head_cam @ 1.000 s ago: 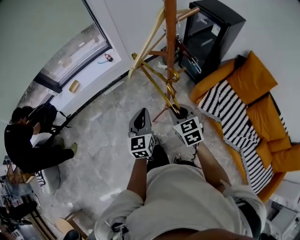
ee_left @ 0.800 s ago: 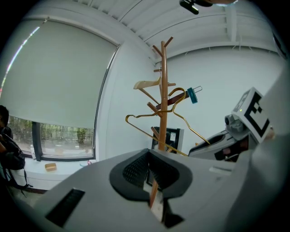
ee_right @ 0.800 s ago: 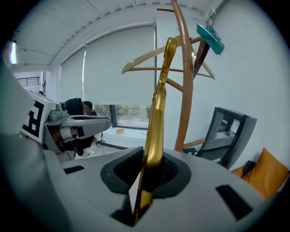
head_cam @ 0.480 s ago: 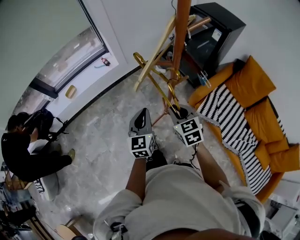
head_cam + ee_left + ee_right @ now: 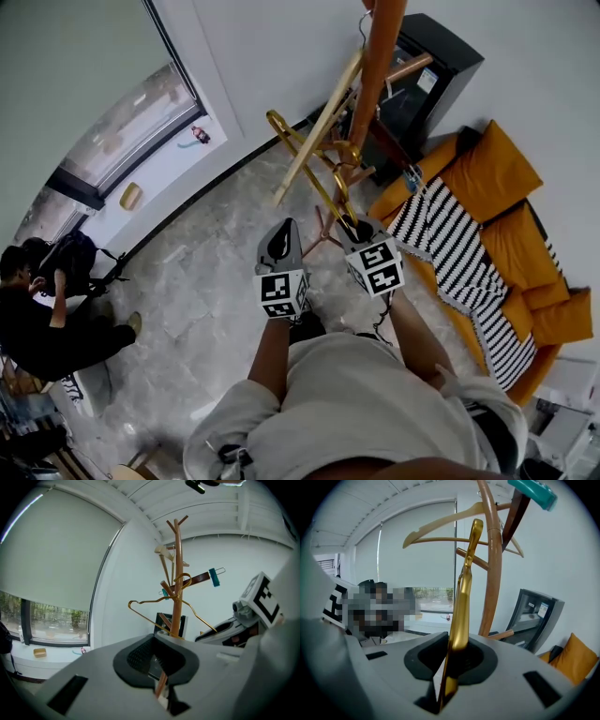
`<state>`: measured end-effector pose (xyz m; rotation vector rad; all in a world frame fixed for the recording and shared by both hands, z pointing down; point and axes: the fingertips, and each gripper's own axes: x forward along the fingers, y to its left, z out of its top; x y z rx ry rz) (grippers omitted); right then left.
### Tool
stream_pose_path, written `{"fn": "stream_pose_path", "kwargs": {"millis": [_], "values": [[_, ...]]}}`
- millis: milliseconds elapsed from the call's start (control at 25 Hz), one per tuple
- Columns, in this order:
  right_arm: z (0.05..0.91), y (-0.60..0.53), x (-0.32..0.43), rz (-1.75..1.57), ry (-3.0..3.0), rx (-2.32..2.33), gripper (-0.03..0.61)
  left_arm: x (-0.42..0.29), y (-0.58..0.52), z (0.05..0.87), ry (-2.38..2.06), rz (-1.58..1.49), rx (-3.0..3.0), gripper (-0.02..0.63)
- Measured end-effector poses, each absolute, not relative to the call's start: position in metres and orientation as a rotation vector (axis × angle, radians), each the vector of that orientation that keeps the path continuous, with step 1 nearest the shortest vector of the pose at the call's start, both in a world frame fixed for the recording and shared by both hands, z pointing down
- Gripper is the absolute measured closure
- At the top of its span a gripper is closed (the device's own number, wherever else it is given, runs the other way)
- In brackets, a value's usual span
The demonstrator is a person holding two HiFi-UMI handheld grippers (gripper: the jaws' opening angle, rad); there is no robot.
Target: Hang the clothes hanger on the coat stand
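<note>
Tall wooden coat stand [image 5: 382, 56] now closer. Right gripper [image 5: 361, 226] pinches thin gold metal hanger [image 5: 461, 597], hook nearing pegs. Left gripper [image 5: 278, 246] jaws barely parted, seemingly empty.

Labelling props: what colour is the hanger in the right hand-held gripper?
The hanger is gold; clearest in the right gripper view.

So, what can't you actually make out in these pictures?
Coat stand top: head view, cut off by the upper edge.
Gold hanger lower end: right gripper view, buried between the jaws.
Person, face: right gripper view, mosaicked over.
Stand's feet: head view, partly behind right gripper.
</note>
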<state>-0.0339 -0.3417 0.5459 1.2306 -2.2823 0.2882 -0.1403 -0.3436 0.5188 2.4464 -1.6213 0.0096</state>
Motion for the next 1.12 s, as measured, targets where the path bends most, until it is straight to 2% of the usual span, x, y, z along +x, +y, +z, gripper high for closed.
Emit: {"fn": "stream_pose_path", "kwargs": {"millis": [1120], "values": [[0.586,-0.387,-0.041,0.392,-2.172,1.326,0.528,-0.137,-0.410,0.544,-1.411,0.048,2.541,0.604]]}}
